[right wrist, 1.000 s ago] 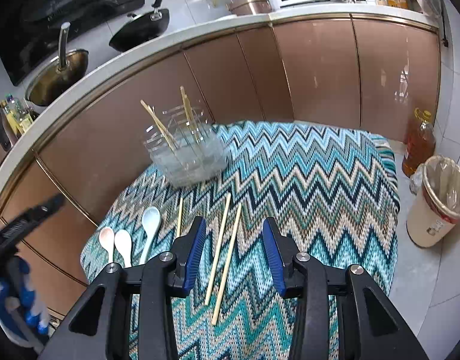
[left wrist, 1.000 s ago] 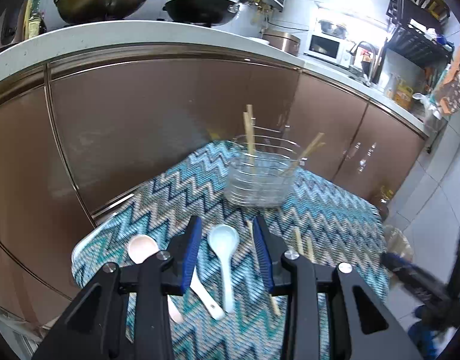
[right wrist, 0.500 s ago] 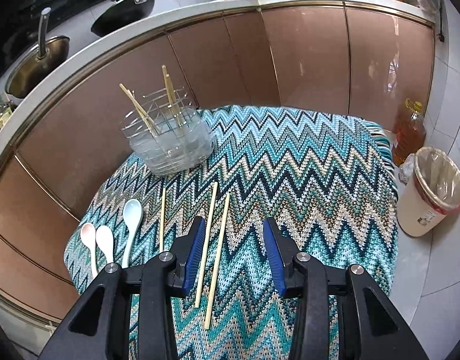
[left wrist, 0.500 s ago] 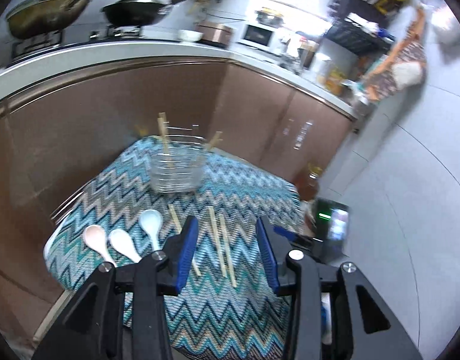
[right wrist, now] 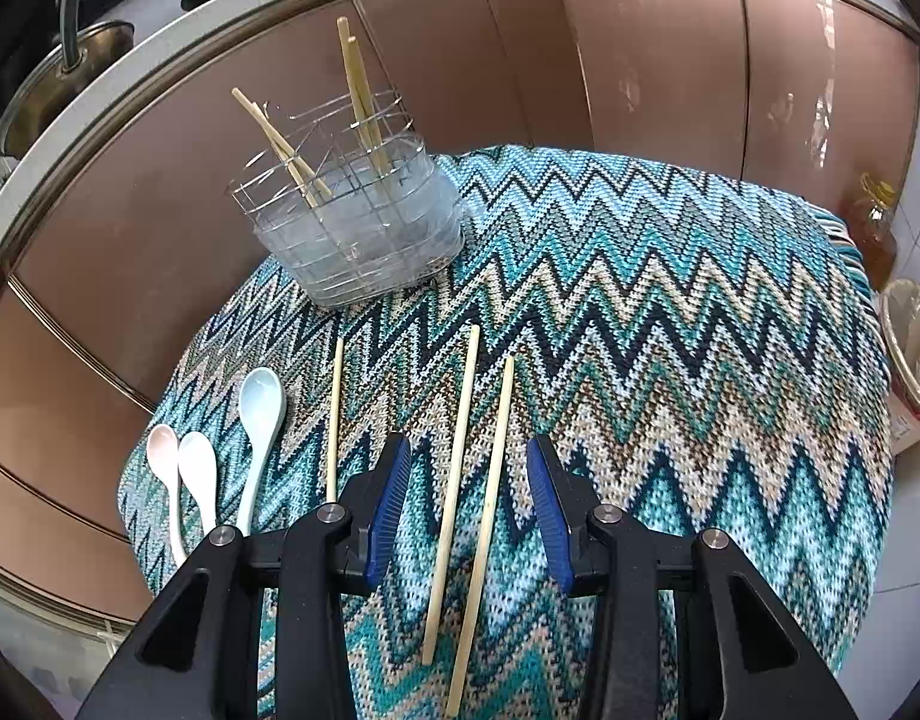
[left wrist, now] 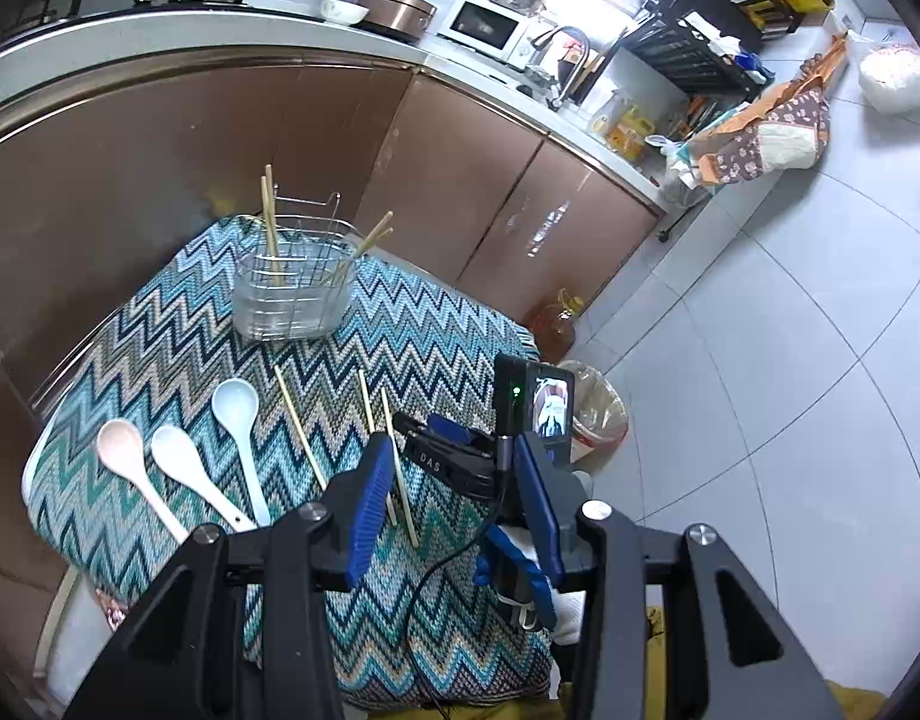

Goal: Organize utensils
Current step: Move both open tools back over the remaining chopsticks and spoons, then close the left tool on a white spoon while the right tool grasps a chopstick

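Observation:
A wire utensil basket (right wrist: 352, 222) (left wrist: 292, 294) stands at the back of the zigzag cloth and holds several wooden chopsticks. Three loose chopsticks lie on the cloth: a pair (right wrist: 460, 462) between my right gripper's fingers, and a single one (right wrist: 335, 414) to their left. Three spoons lie at the left: pale blue (right wrist: 257, 420), white (right wrist: 199, 480), pink (right wrist: 165, 468). My right gripper (right wrist: 469, 510) is open and empty, low over the pair. My left gripper (left wrist: 454, 510) is open and empty, held high over the cloth's near edge, with the right gripper (left wrist: 460, 456) in front of it.
The zigzag cloth (right wrist: 670, 330) covers a small table in front of brown kitchen cabinets (right wrist: 640, 60). A lined waste bin (right wrist: 913, 348) and an oil bottle (right wrist: 877, 228) stand on the floor to the right. Pans sit on the counter above.
My left gripper has pulled back and swung right, from low over the spoons to high over the cloth's near edge. My right gripper has moved forward and lower over the chopstick pair.

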The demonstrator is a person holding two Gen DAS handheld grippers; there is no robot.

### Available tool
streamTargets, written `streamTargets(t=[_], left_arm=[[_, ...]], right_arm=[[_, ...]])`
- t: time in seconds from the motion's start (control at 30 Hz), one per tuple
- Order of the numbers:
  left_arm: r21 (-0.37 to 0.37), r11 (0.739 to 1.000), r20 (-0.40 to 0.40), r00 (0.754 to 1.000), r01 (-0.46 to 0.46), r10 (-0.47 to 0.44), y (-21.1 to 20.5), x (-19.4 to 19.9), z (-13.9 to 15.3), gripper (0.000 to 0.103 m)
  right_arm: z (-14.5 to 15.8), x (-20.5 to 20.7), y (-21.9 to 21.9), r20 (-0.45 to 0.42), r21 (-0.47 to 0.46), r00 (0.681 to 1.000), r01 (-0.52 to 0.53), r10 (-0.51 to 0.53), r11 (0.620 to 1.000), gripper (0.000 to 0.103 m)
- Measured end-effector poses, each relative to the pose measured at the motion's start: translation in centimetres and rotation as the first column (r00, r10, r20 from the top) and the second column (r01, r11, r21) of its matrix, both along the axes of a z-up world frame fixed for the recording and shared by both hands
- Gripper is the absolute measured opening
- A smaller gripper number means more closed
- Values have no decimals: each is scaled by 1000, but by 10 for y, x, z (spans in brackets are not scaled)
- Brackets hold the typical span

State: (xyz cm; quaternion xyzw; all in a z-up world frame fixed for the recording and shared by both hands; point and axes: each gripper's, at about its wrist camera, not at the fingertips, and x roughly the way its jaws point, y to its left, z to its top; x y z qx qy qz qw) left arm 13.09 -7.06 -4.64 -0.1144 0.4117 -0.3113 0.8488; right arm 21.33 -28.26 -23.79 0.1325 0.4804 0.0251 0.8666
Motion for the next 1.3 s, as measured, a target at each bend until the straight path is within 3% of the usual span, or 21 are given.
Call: streamTargets(t=[0.13,0.3,0.5,0.63,0.93,1.3], left_arm=[[16,1000,-102,995,0,2,8,38,-36,40],[21,997,-274,959,-68,71,28,89,-108,39],[27,994,-354,929,-103,106,37,109,-159,38],[17,990,-368,919,-143,140,50,122,-164,38],[126,974,-383,897,-187,221,66,169,-182,38],[219,972,-401,901,-82,166,44,207,-213,34]], right_arm=[[-2,13,-1,-19,-16,1000,-19,19,1000,40],[-12,39,-3,-97,-12,991,-89,88,996,36],[-26,69,-2,-163,57,975,-146,153,988,27],[-32,92,2,-192,60,966,-165,173,985,24],[-54,119,7,-282,17,939,-201,198,979,23],[-59,137,11,-336,8,915,-233,222,973,20]])
